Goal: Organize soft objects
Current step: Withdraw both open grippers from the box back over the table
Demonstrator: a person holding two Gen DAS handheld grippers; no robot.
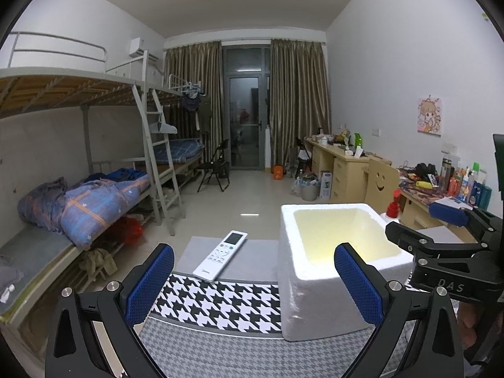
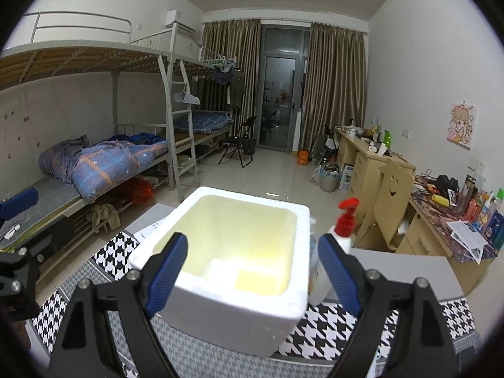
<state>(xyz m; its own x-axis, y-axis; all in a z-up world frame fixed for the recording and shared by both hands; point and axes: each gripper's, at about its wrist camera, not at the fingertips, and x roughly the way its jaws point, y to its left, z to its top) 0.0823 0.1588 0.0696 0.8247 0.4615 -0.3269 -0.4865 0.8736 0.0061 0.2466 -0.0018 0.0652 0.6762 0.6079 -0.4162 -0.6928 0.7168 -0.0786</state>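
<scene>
Gaping wide and empty, both tools [image 1: 253,286] [image 2: 255,271]; right one reads "DAS".

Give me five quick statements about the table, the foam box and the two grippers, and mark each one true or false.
1. The white foam box is open at the top. True.
2. The remote control lies inside the box. False: it lies on the table beside it.
3. The right gripper is clamped on the pump bottle. False: its jaws are open and empty.
4. The left gripper is open. True.
5. The tablecloth is plain red. False: it is a black-and-white houndstooth.
</scene>
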